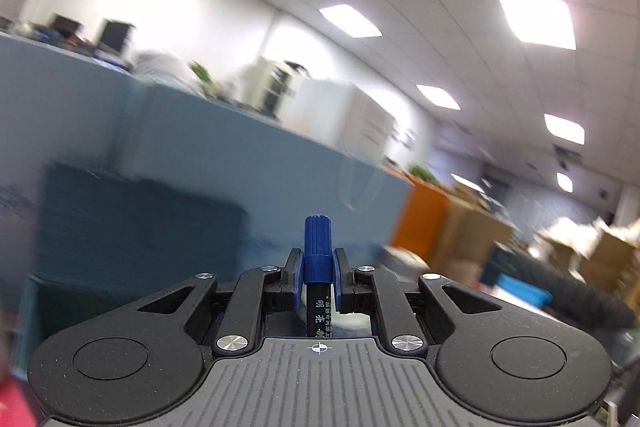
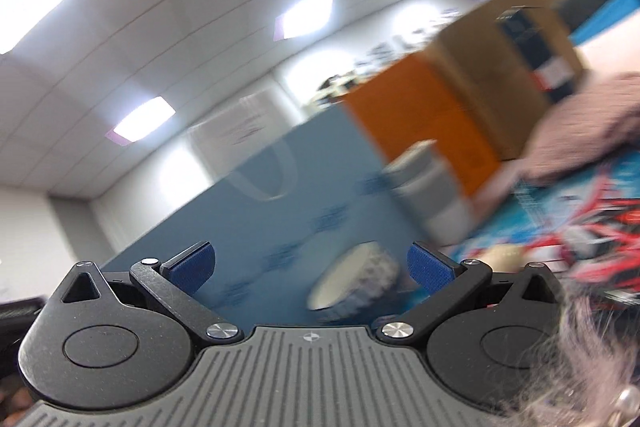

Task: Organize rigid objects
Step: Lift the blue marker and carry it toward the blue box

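A black marker with a blue cap stands upright, cap uppermost, clamped between the left tool's pads.

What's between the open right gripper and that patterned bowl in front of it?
Nothing visible. The right gripper has its jaws spread wide and empty, and the patterned bowl shows in the gap ahead of them, blurred, with only the blue surface around it.

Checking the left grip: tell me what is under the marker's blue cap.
Under the blue cap of the marker the black barrel with white print runs back between the left gripper's pads, which are shut on it. The gripper body covers its far end. Something white beneath it cannot be identified.
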A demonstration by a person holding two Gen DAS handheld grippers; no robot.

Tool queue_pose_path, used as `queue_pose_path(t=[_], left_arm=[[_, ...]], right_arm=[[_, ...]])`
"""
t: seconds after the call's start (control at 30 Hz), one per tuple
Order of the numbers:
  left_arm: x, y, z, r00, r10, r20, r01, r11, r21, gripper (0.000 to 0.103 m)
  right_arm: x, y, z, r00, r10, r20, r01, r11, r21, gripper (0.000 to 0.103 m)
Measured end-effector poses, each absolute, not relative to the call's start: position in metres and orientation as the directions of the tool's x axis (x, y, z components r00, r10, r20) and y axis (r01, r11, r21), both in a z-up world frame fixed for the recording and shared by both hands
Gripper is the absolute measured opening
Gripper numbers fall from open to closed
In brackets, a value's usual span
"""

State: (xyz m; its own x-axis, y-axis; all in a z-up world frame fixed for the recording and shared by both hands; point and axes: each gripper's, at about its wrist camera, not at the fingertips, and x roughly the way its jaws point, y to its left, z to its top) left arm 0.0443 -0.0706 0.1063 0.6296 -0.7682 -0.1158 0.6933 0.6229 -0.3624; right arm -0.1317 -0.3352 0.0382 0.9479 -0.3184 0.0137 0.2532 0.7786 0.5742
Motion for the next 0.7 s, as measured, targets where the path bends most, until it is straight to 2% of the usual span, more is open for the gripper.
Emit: queue_pose_path(t=[0.17,0.3,0.43,0.53,0.7], left_arm=[[0.07,-0.05,0.101,0.76,-0.65,-0.025,0.609,0.725,-0.32,0.013],[0.093,-0.041,0.082,0.844,-0.537,0.019,0.522,0.812,-0.261,0.013],[0.107,-0.05,0.06,0.889,-0.456,-0.032,0.445,0.879,-0.173,0.013],[0.104,-0.066,0.047,0.902,-0.428,-0.06,0.426,0.904,-0.043,0.013],[0.097,-0.081,0.041,0.891,-0.44,-0.11,0.451,0.883,0.13,0.013]], right_arm=[[-0.096,-0.305,0.051,0.98,-0.2,0.021,0.152,0.806,0.573,0.103],[-0.082,-0.284,0.052,0.986,-0.16,0.042,0.108,0.813,0.572,0.103],[-0.074,-0.275,0.039,0.99,-0.138,0.016,0.104,0.809,0.579,0.103],[-0.072,-0.274,0.032,0.988,-0.152,-0.012,0.131,0.807,0.576,0.103],[-0.075,-0.273,0.026,0.986,-0.163,-0.029,0.151,0.812,0.564,0.103]])
